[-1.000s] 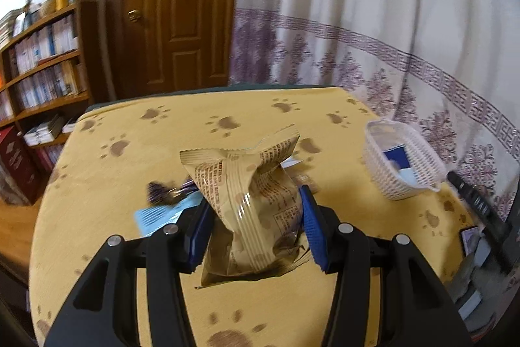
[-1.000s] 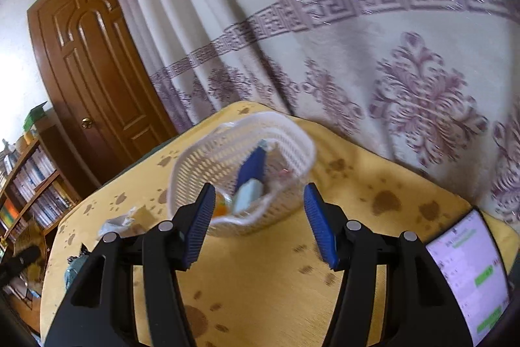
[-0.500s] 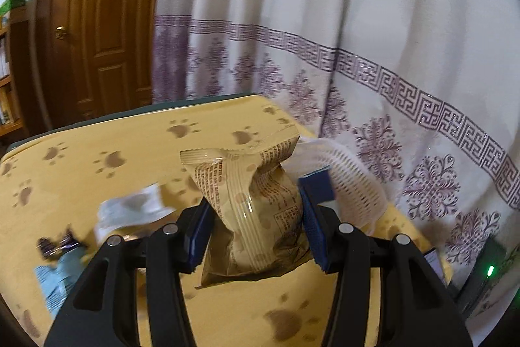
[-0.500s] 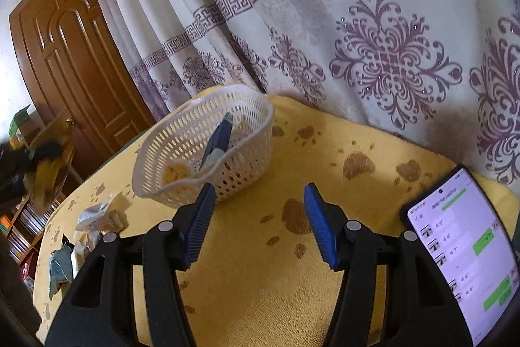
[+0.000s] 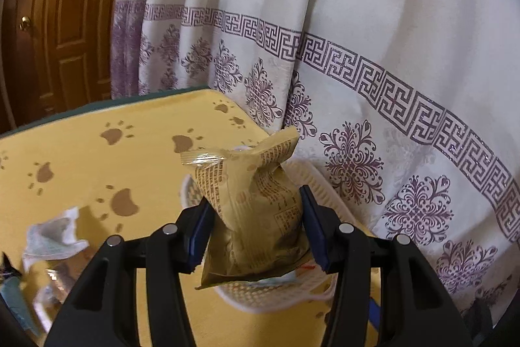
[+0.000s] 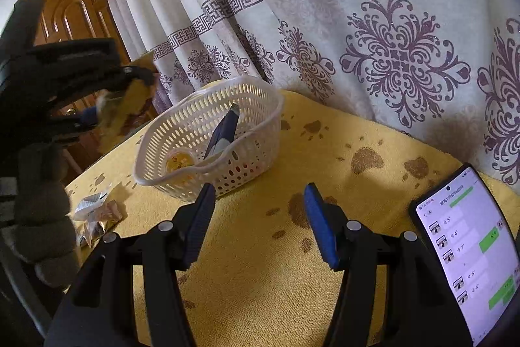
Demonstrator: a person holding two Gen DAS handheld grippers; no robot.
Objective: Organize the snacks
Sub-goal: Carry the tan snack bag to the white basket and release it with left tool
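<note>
- Since a second ago my left gripper (image 5: 256, 230) has carried the tan snack packet (image 5: 253, 210) across the table from the open middle, where the white basket (image 5: 260, 295) sat well off to the right, to directly over that basket; the bookshelf has left the view and the curtain (image 5: 357, 54) now fills it.
- My right gripper (image 6: 260, 223) has barely shifted; the basket sits a little farther from its fingers than before, and more of the phone (image 6: 468, 256) shows at right.
- Left gripper: jaws partly closed, both blue pads pressing the sides of the packet, which stands upright between them with its crimped top pointing away.
- Right gripper: jaws about half apart, nothing between them, poised over bare yellow paw-print cloth (image 6: 260, 265).
- In the right wrist view the packet hangs above the left rim of the basket, clear of it.
- The basket already holds a dark blue wrapper leaning on the wall and a small round orange item on the floor.
- Loose wrappers (image 6: 94, 210) lie on the cloth left of the basket.
- Edges: curtain just beyond the basket on the far side; lit phone near right; open cloth between the right gripper and the basket.
</note>
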